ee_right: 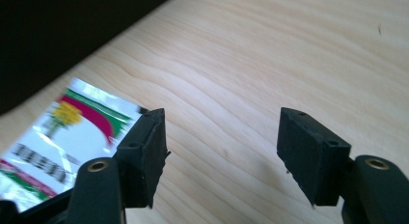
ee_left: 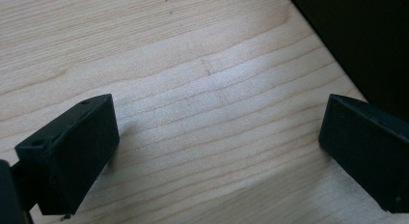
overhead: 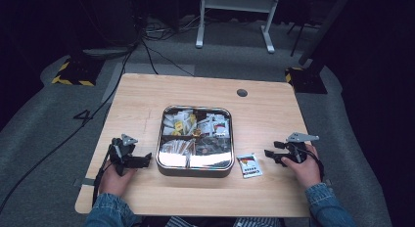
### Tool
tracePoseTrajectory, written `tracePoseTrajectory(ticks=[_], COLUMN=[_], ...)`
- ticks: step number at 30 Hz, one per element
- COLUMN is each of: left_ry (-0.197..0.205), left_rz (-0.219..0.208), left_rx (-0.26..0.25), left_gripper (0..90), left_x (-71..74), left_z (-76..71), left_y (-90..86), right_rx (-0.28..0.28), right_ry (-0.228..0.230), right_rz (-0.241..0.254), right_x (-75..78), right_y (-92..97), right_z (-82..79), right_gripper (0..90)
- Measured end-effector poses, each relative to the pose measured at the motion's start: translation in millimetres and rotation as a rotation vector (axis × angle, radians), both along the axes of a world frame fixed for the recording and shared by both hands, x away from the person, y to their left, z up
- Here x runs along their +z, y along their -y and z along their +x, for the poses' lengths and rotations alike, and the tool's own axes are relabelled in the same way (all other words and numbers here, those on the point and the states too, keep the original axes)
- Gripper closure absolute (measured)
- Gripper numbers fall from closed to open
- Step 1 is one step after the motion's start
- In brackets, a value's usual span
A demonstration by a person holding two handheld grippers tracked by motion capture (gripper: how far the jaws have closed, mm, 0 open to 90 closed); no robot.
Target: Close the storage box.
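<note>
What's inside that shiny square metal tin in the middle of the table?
The shiny square metal tin holds small packets sorted into compartments; anything beneath the top layer is covered.

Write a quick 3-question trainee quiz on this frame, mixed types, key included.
1. True or false: the packet lies inside the tray.
2. The packet is nearer which gripper? A) left gripper B) right gripper
3. What state are both grippers' jaws in?

Key:
1. False; it lies on the table, right of the tray.
2. B
3. Open, holding nothing.
</note>
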State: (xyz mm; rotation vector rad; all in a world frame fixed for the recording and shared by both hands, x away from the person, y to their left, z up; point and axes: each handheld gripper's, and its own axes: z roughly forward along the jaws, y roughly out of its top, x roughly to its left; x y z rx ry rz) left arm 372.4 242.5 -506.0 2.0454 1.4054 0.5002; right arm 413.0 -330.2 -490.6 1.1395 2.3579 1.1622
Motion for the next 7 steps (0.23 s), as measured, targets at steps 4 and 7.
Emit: tracePoseTrajectory(ticks=[4, 7], left_ry=[0.000, 0.000], left_rz=[0.000, -0.001], left_rx=[0.000, 0.000], left_gripper=[0.8, 0.8], left_x=[0.0, 0.0], left_z=[0.0, 0.0], left_y=[0.0, 0.1], right_rx=[-0.029, -0.023], right_ry=[0.015, 0.043], right_rz=[-0.039, -0.083], right_x=[-12.1, -13.0], right_y=[6.1, 7.6], right_z=[3.1, 4.9], right_gripper=[32.8, 31.7])
